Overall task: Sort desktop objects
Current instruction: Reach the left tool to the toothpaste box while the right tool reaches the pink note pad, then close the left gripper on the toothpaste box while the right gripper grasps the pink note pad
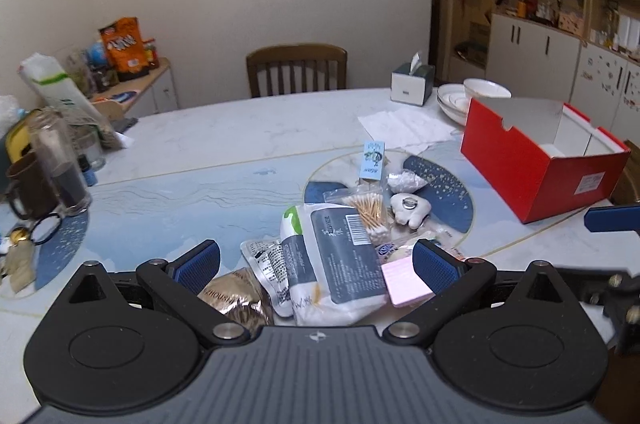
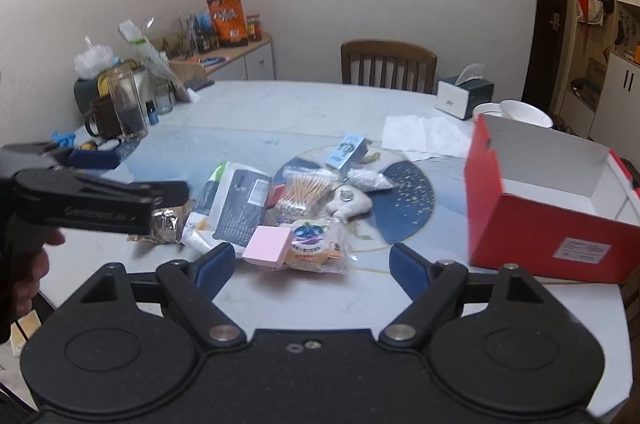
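Note:
A pile of small items lies mid-table: a white-and-grey pouch (image 1: pixel 340 256), a bag of cotton swabs (image 1: pixel 368 212), a pink block (image 1: pixel 402 282), a slim blue box (image 1: pixel 373 160), a white soft toy (image 1: pixel 408 210) and a gold foil packet (image 1: pixel 236 298). My left gripper (image 1: pixel 316 264) hovers open over the near side of the pile, its pads clear of the pouch. My right gripper (image 2: pixel 312 268) is open just short of the pink block (image 2: pixel 268 246) and a snack packet (image 2: pixel 316 244). An open red box (image 2: pixel 548 208) stands to the right.
A tissue box (image 1: pixel 412 82), stacked white bowls (image 1: pixel 472 98) and paper napkins (image 1: pixel 404 130) sit behind the red box (image 1: pixel 532 168). A glass jar (image 1: pixel 60 168), a brown mug (image 1: pixel 24 184) and clutter crowd the left edge. A wooden chair (image 1: pixel 296 70) stands at the far side.

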The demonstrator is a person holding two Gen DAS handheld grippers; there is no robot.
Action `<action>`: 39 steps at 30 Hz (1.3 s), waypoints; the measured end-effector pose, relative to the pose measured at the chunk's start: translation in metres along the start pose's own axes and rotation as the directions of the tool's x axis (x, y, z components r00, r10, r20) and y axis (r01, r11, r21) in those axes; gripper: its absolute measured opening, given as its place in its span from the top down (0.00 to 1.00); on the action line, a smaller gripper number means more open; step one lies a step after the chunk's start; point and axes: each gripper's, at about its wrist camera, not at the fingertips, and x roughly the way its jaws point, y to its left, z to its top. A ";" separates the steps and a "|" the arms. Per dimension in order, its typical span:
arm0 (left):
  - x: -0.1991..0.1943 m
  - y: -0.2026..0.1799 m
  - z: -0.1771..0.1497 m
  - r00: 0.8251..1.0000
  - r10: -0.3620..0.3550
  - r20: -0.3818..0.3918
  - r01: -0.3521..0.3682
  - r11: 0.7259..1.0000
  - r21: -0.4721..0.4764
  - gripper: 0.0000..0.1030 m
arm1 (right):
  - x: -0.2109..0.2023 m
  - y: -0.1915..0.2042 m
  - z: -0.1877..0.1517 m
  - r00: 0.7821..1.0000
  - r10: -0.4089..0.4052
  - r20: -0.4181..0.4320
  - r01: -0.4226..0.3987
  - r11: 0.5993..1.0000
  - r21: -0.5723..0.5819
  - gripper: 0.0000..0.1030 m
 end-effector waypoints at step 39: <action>0.118 0.027 0.001 0.949 -0.236 -0.208 0.252 0.966 0.052 0.44 | 0.127 0.059 0.007 0.969 -0.104 -0.224 0.093 0.994 -0.060 0.60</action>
